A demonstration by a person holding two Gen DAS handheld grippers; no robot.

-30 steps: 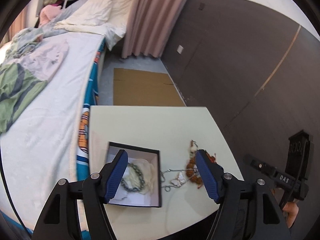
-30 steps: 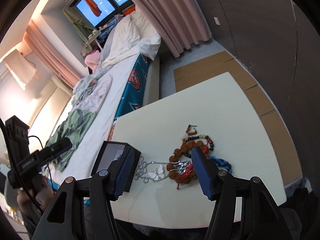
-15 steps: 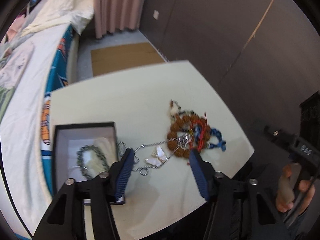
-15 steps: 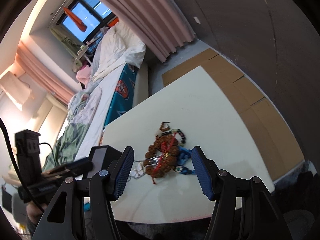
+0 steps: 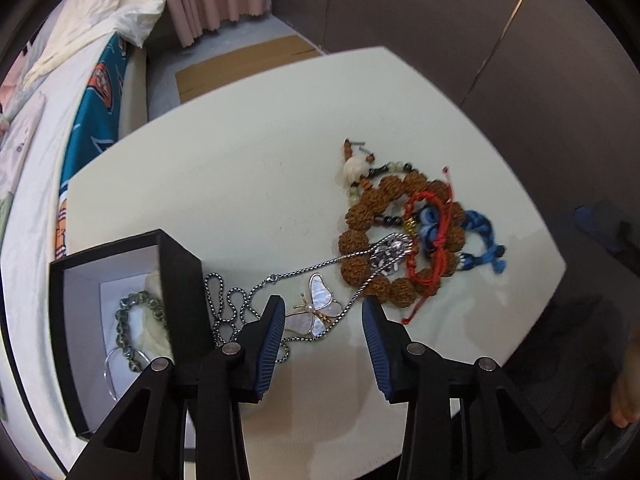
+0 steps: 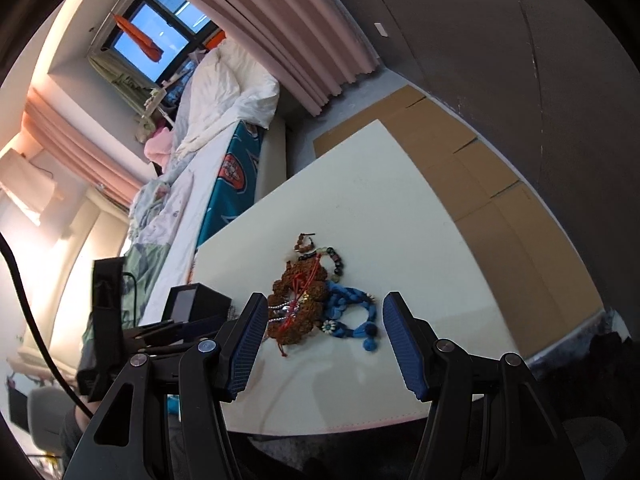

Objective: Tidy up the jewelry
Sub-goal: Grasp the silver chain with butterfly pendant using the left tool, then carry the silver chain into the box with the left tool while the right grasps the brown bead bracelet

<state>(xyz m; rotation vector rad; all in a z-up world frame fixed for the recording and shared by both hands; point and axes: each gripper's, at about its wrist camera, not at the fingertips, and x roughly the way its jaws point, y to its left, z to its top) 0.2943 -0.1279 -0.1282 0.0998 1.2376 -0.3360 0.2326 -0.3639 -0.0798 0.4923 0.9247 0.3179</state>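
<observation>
On the cream table (image 5: 248, 168) lies a tangle of jewelry: a brown bead bracelet (image 5: 360, 240), a red cord (image 5: 428, 240), a blue braided bracelet (image 5: 480, 232), a silver chain (image 5: 240, 300) and a pearly butterfly brooch (image 5: 318, 308). A black box (image 5: 120, 320) at the left holds a green bead bracelet (image 5: 132, 328). My left gripper (image 5: 324, 316) is open, low over the butterfly brooch. My right gripper (image 6: 324, 320) is open above the brown beads (image 6: 296, 304) and blue bracelet (image 6: 352, 316), with the box (image 6: 192, 304) at its left.
A bed (image 5: 48, 100) with white bedding runs along the table's left side. Flat cardboard (image 6: 480, 184) lies on the floor beyond the table. A dark wall (image 5: 480, 40) and pink curtain (image 6: 304, 40) stand behind. The other gripper's handle (image 6: 108, 320) shows at left.
My left gripper has swung right from over the box and dropped close over the butterfly brooch and chain. My right gripper has shifted right, so the bead tangle now sits between its fingers.
</observation>
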